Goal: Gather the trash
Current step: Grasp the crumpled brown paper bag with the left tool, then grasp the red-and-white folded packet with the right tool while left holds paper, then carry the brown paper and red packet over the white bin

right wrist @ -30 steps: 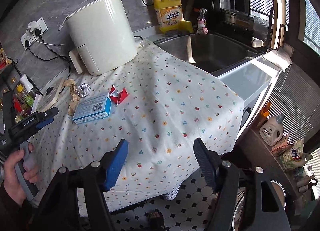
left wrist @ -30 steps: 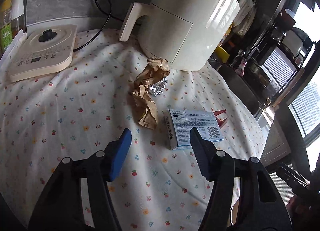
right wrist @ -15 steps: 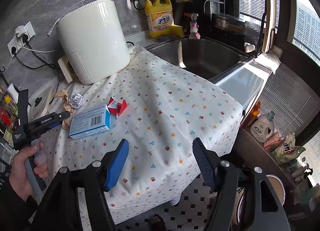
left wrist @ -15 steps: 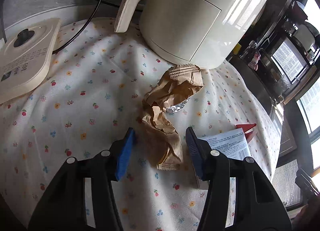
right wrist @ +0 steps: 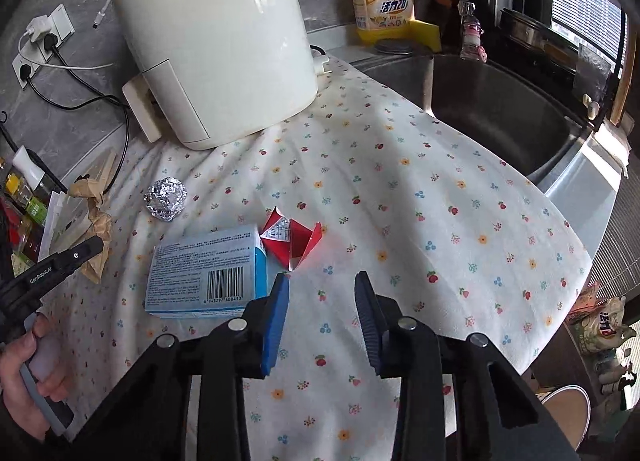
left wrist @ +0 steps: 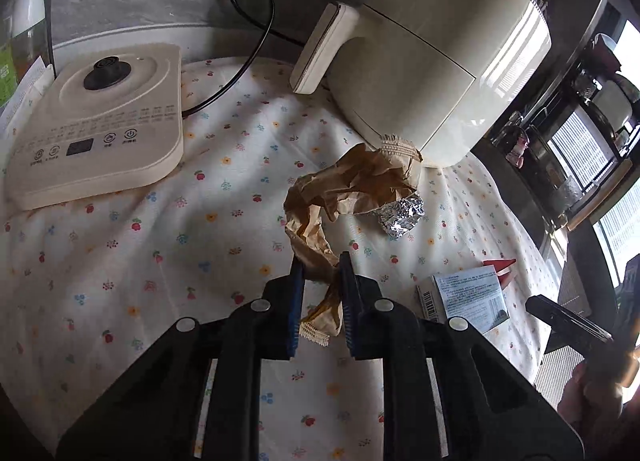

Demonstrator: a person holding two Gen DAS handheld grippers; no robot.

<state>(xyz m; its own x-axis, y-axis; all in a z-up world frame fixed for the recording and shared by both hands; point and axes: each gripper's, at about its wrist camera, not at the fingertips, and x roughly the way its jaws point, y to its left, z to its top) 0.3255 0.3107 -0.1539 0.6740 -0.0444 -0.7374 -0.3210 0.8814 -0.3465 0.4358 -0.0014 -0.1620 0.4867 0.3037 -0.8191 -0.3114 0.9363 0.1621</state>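
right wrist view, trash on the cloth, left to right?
Crumpled brown paper bag → crumpled silver foil ball → flat light-blue cardboard box with barcode → folded red paper carton. All lie on the floral tablecloth.

You see four pieces of trash on the worktop. The crumpled brown paper bag (left wrist: 340,197) lies long and twisted, its far end touching the white appliance, its near end between the left gripper's fingers (left wrist: 297,293). Just right of it sits a crushed foil ball (left wrist: 402,213). Nearer and further right, the flat light blue box (right wrist: 206,271) lies with its barcode up. The folded red carton (right wrist: 290,239) lies touching its right end.
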